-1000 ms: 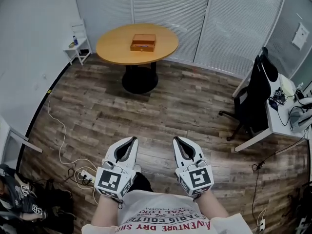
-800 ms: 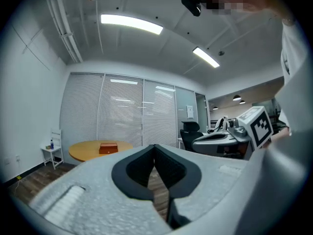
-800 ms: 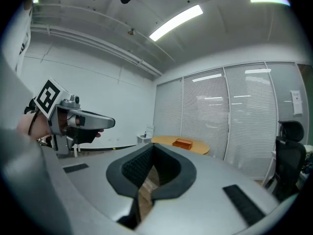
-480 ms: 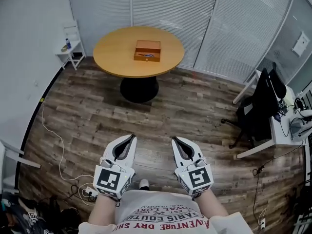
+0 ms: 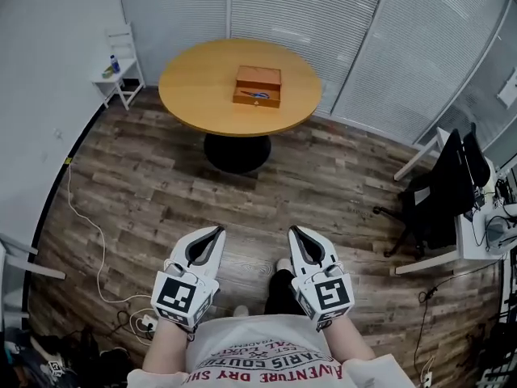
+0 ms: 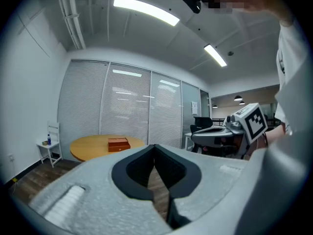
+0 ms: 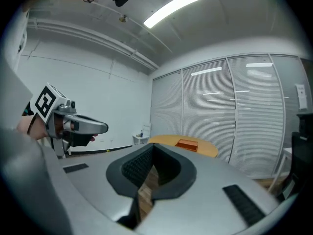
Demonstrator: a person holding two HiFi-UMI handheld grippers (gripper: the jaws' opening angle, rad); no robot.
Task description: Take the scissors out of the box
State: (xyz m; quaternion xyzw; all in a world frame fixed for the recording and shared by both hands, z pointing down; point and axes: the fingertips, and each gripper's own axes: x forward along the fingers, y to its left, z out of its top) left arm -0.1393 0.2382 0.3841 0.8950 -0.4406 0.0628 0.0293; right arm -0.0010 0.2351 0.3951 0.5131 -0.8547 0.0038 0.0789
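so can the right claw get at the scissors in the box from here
Probably not yet. The right claw is shut, close to the person's body, while the box sits open on the round table across the floor. Nothing blocks the way; it seems simply too far.

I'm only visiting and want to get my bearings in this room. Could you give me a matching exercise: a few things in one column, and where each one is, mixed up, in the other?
Things
1. wooden box
2. black office chair
3. small bottle
4. white cable

Places
A. lying on the floor near the left wall
B. on the round table
C. beside the desk at the right edge
D. on the white shelf by the left wall

Pairs: 1-B, 2-C, 3-D, 4-A
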